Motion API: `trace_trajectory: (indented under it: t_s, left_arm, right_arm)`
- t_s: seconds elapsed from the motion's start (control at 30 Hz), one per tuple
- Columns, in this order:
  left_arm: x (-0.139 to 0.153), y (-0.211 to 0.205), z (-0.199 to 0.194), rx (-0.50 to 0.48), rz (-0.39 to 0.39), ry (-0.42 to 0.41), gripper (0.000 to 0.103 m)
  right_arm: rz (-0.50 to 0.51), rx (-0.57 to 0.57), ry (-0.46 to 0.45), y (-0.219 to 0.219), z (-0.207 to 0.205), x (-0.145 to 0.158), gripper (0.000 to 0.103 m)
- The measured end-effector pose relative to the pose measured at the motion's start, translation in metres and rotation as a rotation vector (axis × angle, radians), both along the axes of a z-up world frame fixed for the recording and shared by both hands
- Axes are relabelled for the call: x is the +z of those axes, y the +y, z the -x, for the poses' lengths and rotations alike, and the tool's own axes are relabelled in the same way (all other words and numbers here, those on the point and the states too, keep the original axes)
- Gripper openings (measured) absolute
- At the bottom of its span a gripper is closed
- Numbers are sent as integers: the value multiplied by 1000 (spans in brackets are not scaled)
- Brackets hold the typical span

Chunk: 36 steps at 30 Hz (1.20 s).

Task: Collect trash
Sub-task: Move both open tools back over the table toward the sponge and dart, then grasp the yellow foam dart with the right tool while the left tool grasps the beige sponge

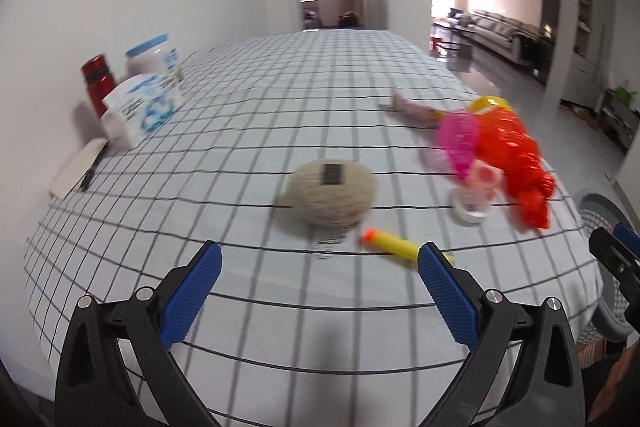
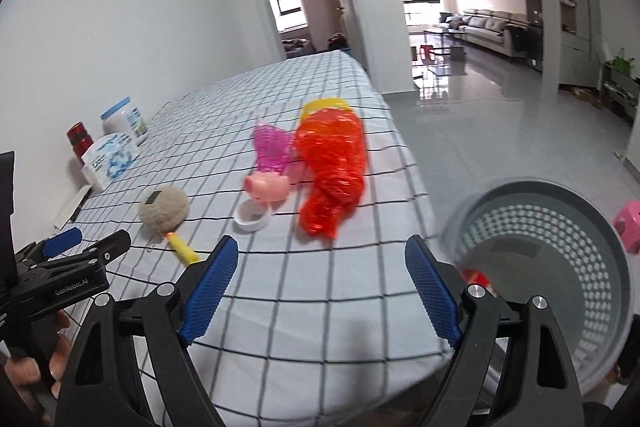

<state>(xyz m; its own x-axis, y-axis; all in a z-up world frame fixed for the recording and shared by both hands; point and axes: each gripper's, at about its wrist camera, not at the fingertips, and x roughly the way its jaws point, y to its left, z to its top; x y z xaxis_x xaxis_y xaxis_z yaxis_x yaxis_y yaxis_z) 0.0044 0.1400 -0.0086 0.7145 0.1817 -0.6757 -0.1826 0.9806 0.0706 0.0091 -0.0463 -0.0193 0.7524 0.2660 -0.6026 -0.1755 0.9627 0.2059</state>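
Observation:
On the checked tablecloth [image 1: 256, 99] lie a crumpled red plastic bag [image 1: 516, 155] [image 2: 334, 171], a pink mesh toy with a pig head [image 1: 464, 143] [image 2: 268, 183], a white ring [image 1: 472, 213] [image 2: 252, 219], a beige fuzzy ball [image 1: 332, 193] [image 2: 165, 209] and a yellow foam dart [image 1: 394, 243] [image 2: 182, 249]. My left gripper [image 1: 320, 267] is open and empty just short of the dart. My right gripper [image 2: 320, 267] is open and empty over the table's near right edge, beside a grey perforated bin [image 2: 556, 267] on the floor holding something red.
A red bottle [image 1: 98, 85], a white jar with blue lid [image 1: 154, 57], a tissue pack [image 1: 142, 109] and a notepad [image 1: 76, 169] stand along the wall at left. A pink wrapper [image 1: 412, 107] lies farther back. A pink stool [image 2: 630, 223] stands on the floor.

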Motion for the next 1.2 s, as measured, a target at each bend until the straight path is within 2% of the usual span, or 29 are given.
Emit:
trace_trajectory:
  t_s: [0.3, 0.6, 0.87, 1.03, 1.2]
  left_arm:
    - [-14, 15, -18, 41, 2, 41, 97]
    - [-16, 34, -36, 68, 20, 48, 97]
    - [-14, 64, -39, 108, 57, 46, 97]
    - [-15, 73, -38, 117, 71, 45, 97]
    - [-17, 77, -39, 113, 76, 45, 97]
  right_arm:
    - [13, 75, 34, 29, -23, -9, 82]
    - [25, 167, 98, 65, -39, -20, 82]
    - [121, 264, 145, 118, -53, -31, 82]
    - [181, 276, 194, 134, -64, -36, 81]
    - [224, 288, 188, 145, -69, -37, 81]
